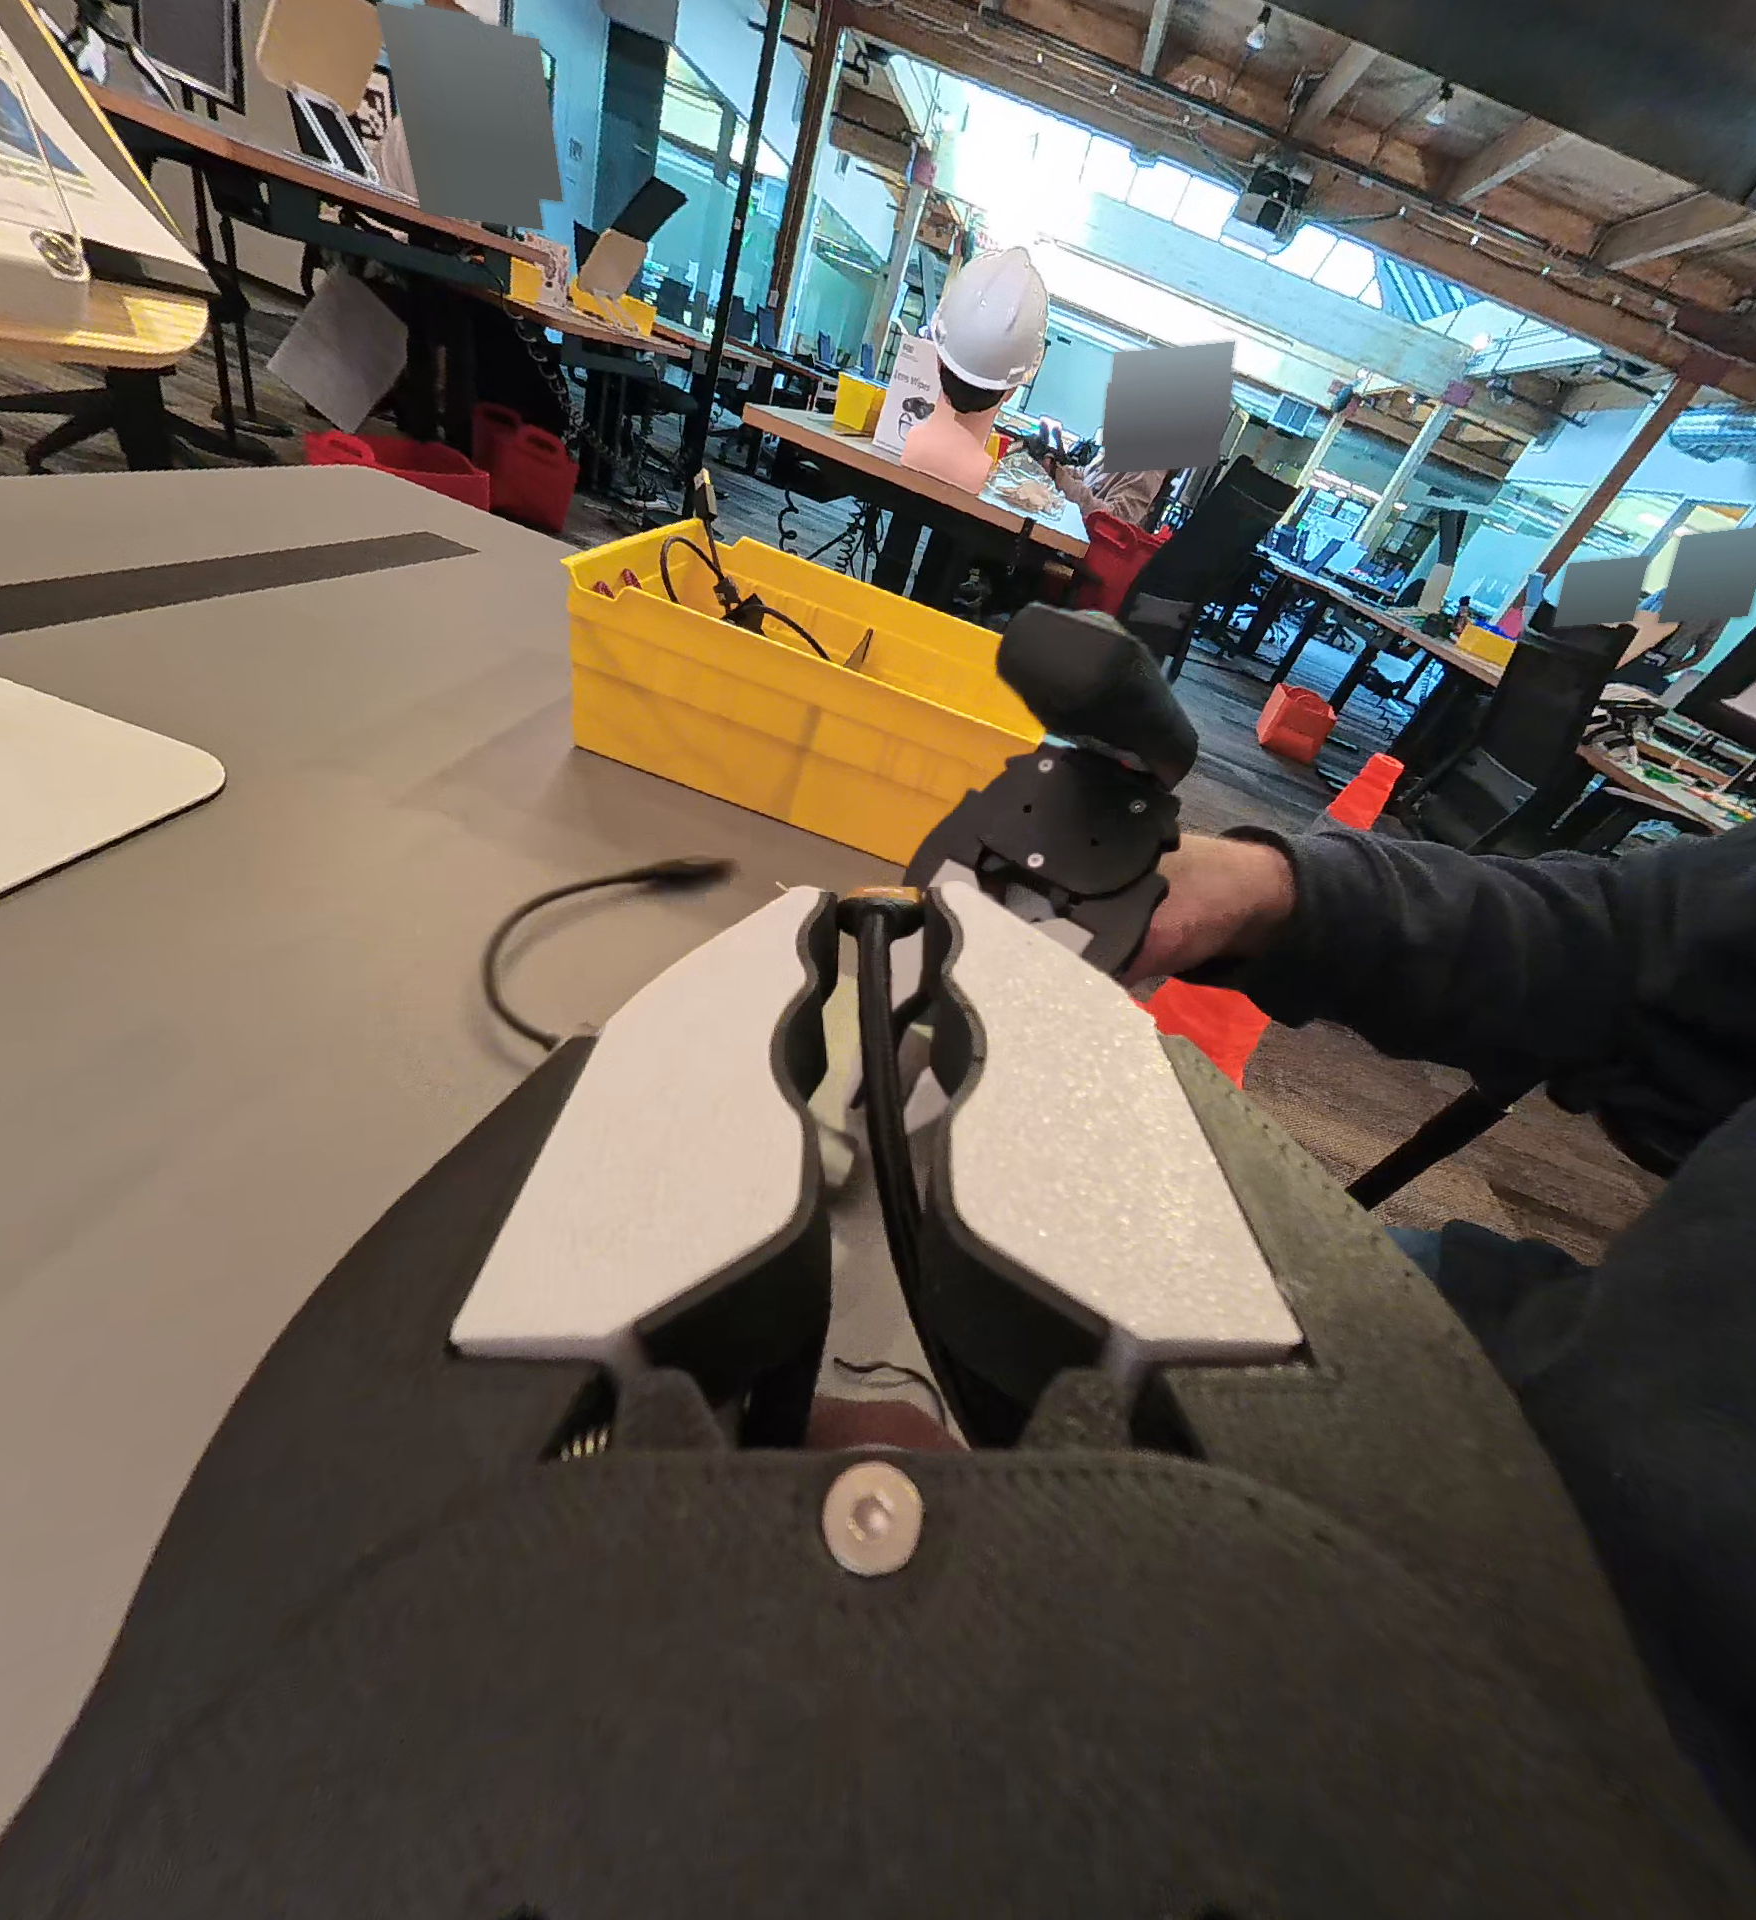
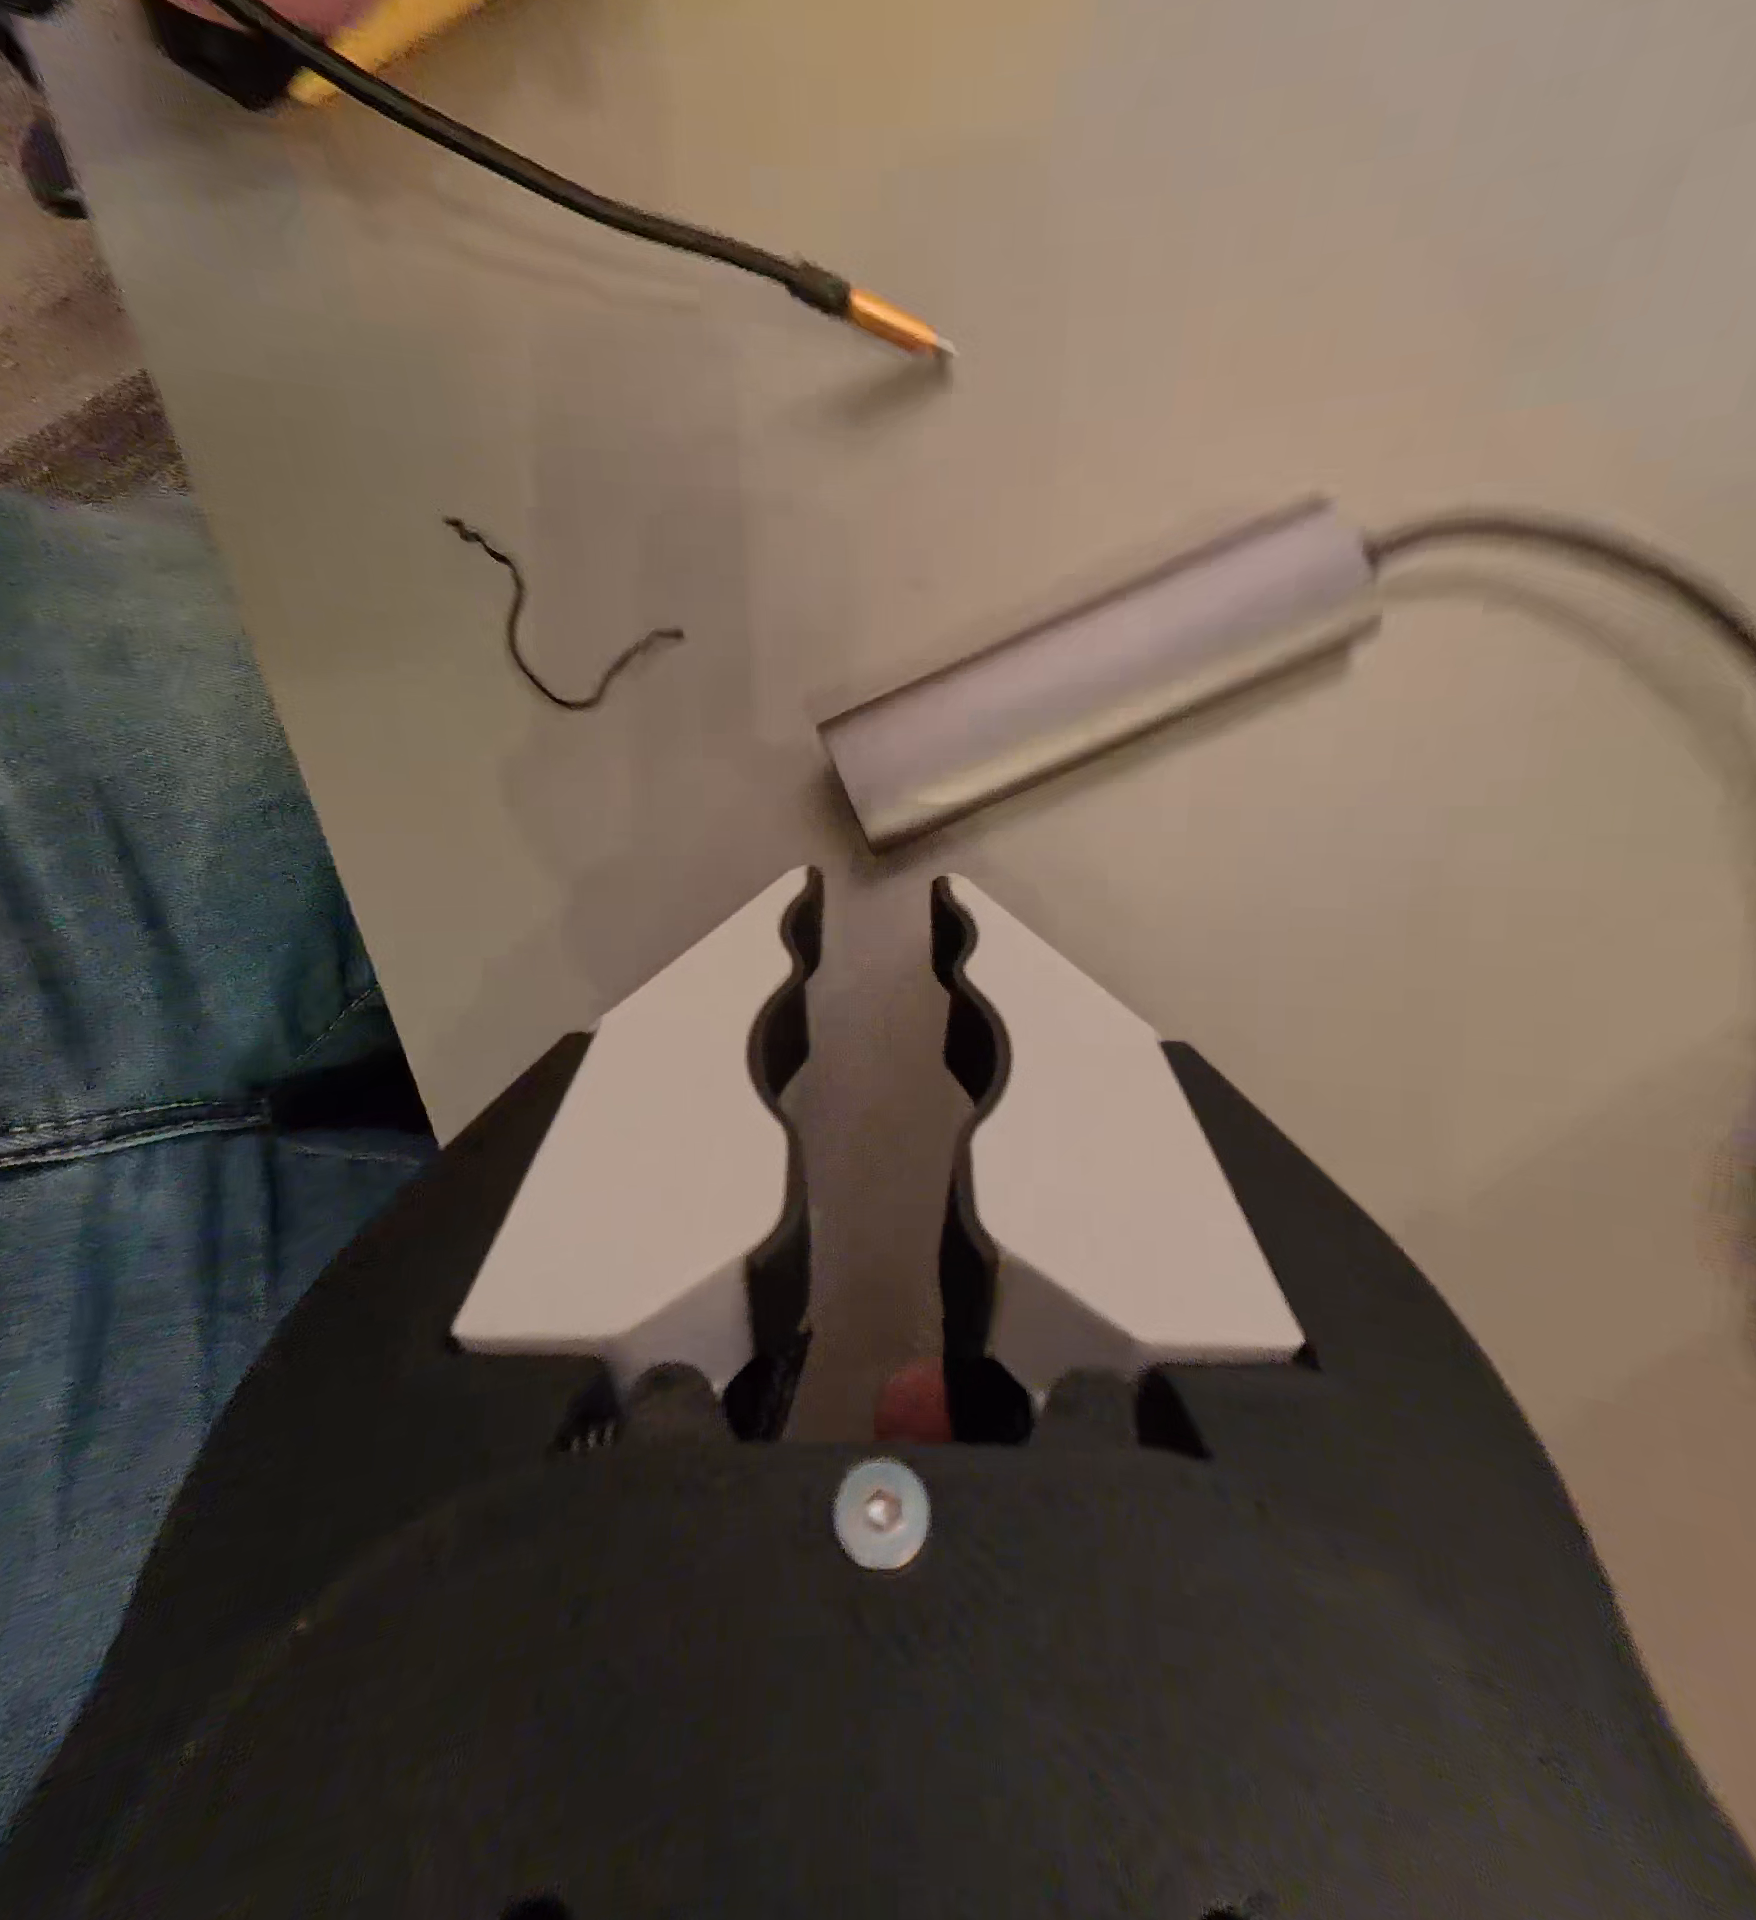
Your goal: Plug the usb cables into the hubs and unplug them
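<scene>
Gripping a black USB cable (image 1: 879, 1039), the left gripper (image 1: 876, 904) is clamped on it; its gold plug (image 2: 889, 327) hangs above the table (image 2: 1269, 260). Right gripper (image 2: 876, 883) gapes narrowly, empty, just beside the grey hub (image 2: 1092, 675).

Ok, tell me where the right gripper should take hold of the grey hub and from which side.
Grip the grey hub across its narrow width, near the blunt free end facing the right gripper, coming down from above. It lies flat on the table, long and slim, so only its long sides offer parallel faces. Its own lead leaves the far end; stay clear of that. The open jaws look wide enough, probably.
</scene>
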Demonstrator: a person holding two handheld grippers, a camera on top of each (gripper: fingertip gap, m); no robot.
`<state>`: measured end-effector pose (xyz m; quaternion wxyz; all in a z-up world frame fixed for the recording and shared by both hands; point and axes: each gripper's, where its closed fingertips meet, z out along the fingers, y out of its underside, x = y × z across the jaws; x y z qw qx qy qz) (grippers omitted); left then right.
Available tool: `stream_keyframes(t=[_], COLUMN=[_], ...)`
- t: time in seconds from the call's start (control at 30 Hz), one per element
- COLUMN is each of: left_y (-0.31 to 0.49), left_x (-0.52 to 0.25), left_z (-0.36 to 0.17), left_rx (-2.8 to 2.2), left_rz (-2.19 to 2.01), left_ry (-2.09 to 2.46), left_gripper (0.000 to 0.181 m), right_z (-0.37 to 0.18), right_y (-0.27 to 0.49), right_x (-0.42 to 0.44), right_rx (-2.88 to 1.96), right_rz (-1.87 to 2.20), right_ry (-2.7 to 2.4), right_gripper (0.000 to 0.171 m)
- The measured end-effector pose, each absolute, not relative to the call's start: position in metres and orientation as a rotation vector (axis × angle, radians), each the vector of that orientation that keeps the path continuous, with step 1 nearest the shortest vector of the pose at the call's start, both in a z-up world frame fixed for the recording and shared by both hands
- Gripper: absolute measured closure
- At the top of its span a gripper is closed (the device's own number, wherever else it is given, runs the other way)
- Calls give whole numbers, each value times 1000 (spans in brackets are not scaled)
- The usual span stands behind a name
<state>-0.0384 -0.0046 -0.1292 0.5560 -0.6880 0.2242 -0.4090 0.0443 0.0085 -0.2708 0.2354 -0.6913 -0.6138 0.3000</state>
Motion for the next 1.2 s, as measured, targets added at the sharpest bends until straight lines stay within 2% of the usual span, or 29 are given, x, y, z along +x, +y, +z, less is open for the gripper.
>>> stream_keyframes(t=[0.03, 0.13, 0.27, 0.33, 0.57, 0.77, 0.83, 1.0, 1.07, 1.2], left_y=[-5, -4, -2, -2, 0, 3, 4, 4, 4, 4], left_x=[-39, -41, -44, -44, -49, -51, -52, -55, -55, -56], left_z=[-130, -133, -136, -138, -142, -146, -147, -148, -148, -147], left_rx=[-1626, -1633, -1638, -1642, -1648, -1655, -1659, -1660, -1657, -1656], left_rz=[-966, -972, -975, -976, -983, -985, -981, -978, -980, -974], left_ry=[530, 526, 514, 512, 494, 482, 479, 469, 468, 469], left_gripper=[166, 166, 167, 167, 166, 166, 166, 166, 166, 166], right_z=[-266, -258, -273, -284, -276, -276, -281, -285, -284, -281], right_y=[7, 22, 41, 42, 59, 47, 49, 58, 60, 63], right_x=[41, 37, 29, 25, 21, 3, -4, -15, -16, -11], right_rx=[-1842, -1737, -1752, -1786, -1772, -1932, -1964, -1979, -1954, -1867], right_rz=[830, 755, 653, 630, 592, 621, 571, 508, 497, 426], right_ry=[-1695, -1696, -1723, -1751, -1737, -1697, -1658, -1542, -1544, -1615], right_gripper=[145, 114, 80, 73, 66, 44, 42, 46, 56, 56])
